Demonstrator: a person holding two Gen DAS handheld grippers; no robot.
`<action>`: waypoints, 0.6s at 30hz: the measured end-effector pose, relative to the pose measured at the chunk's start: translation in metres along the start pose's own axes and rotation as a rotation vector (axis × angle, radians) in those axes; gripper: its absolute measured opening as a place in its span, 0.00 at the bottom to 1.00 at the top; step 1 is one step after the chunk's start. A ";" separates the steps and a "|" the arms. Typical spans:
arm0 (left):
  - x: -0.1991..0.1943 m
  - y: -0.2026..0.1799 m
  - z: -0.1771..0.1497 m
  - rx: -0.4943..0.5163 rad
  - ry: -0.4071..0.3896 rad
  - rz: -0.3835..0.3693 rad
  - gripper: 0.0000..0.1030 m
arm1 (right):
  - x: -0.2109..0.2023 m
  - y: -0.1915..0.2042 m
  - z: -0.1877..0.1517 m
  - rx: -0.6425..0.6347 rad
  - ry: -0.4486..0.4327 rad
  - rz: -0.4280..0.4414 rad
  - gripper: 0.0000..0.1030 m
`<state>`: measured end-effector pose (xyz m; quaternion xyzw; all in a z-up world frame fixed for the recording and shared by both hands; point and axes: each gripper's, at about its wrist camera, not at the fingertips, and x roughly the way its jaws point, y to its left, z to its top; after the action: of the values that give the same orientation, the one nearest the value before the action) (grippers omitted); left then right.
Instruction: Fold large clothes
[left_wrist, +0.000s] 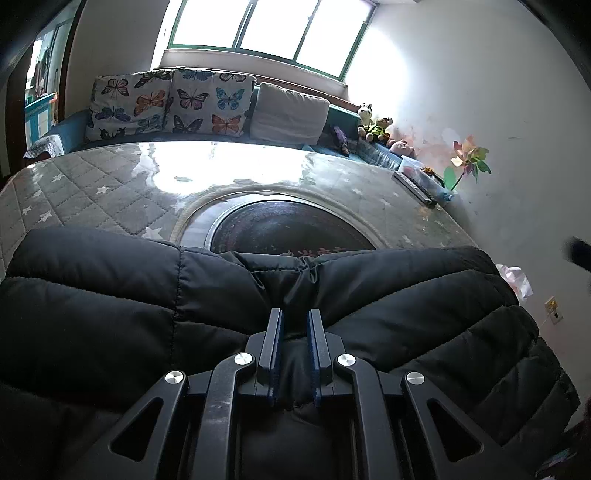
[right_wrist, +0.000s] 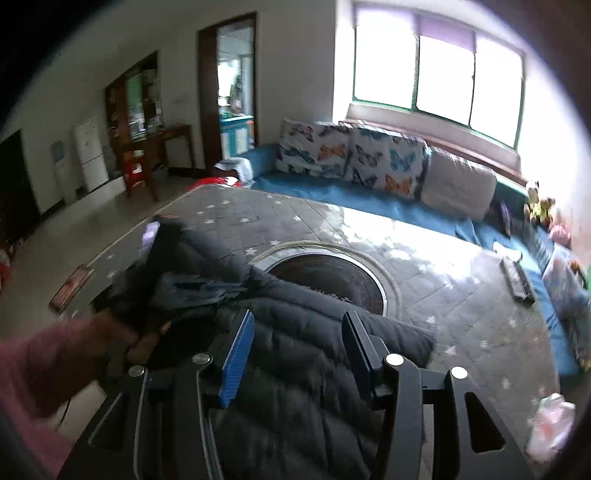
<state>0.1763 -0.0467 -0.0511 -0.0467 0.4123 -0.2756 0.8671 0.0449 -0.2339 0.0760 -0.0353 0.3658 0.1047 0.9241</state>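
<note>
Black puffer jacket spread across table near edge. Left claw clamped on jacket fold. Right claw jaws apart, holding nothing, above jacket.

Both wrist cams tilt down, close over black jacket on table. Shared: sofa cushions and window at 12 o'clock.

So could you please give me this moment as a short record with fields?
garment: black puffer jacket, spread on the star-patterned quilted table cover
left gripper: shut on a fold of the jacket
right gripper: open, above the jacket, nothing between its pads
background: butterfly cushions on a blue sofa
</note>
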 end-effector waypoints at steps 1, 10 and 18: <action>0.000 0.000 0.000 -0.001 0.000 -0.002 0.14 | 0.013 -0.001 0.002 0.018 0.013 -0.004 0.53; 0.000 0.003 0.000 -0.002 0.001 -0.015 0.14 | 0.109 -0.005 0.010 0.050 0.166 -0.054 0.53; 0.001 0.003 -0.002 0.030 0.007 -0.016 0.14 | 0.100 0.005 -0.033 -0.038 0.096 -0.057 0.53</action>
<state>0.1767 -0.0443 -0.0539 -0.0361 0.4107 -0.2886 0.8641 0.0929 -0.2173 -0.0165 -0.0680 0.4066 0.0833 0.9072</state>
